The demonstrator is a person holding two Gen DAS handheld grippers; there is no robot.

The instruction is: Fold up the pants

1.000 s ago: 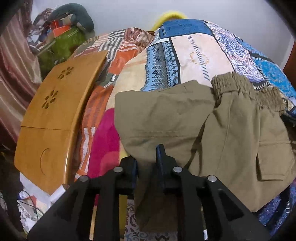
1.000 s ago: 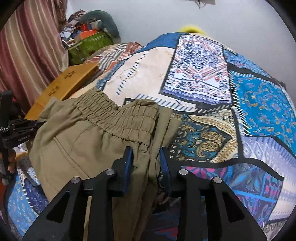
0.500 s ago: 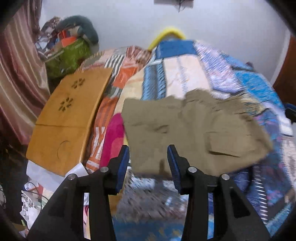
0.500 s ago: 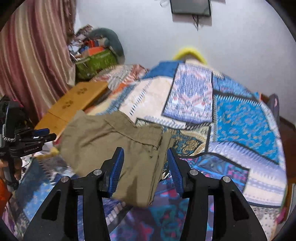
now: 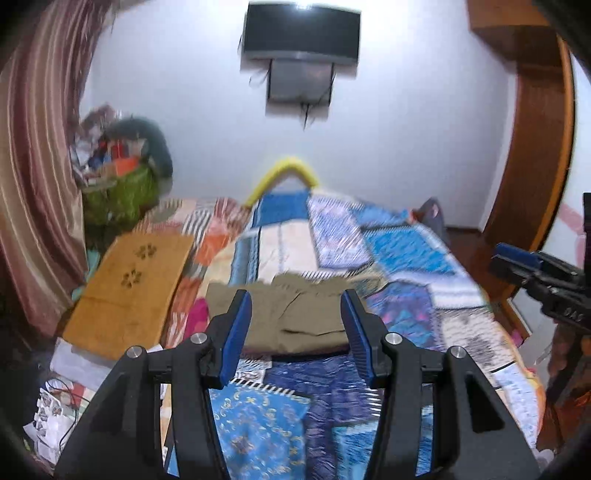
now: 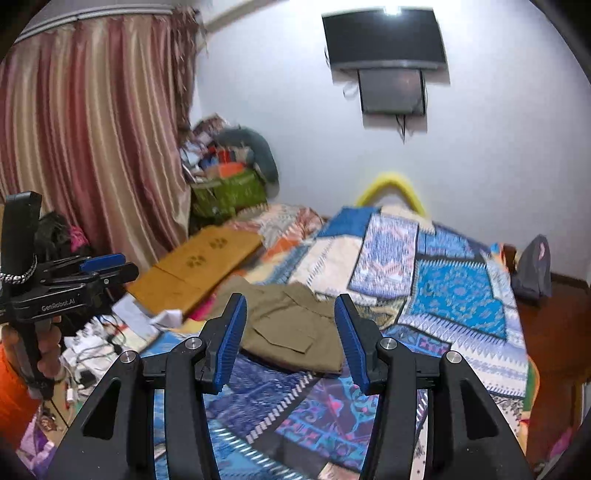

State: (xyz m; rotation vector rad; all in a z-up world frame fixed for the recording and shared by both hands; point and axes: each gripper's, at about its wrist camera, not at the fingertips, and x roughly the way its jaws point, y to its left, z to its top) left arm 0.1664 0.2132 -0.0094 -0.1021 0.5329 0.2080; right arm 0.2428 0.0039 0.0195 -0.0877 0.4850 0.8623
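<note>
The olive-green pants (image 5: 295, 314) lie folded in a compact rectangle on the patchwork bedspread (image 5: 399, 258); they also show in the right wrist view (image 6: 291, 325), a cargo pocket facing up. My left gripper (image 5: 295, 328) is open and empty, held back and above the pants. My right gripper (image 6: 291, 332) is open and empty too, also well clear of the pants. Each gripper appears at the edge of the other's view: the right one (image 5: 546, 288) and the left one (image 6: 66, 284).
A wooden lap table (image 5: 125, 288) lies at the bed's left side. Clutter and cables (image 6: 99, 343) cover the floor on the left. A striped curtain (image 6: 85, 147), a green bag pile (image 6: 229, 192), a wall TV (image 5: 301, 33) and a wooden door frame (image 5: 535, 147) surround the bed.
Both grippers let go of the pants, opened wide and pulled back and up from the bed. The pants stay folded on the bedspread.
</note>
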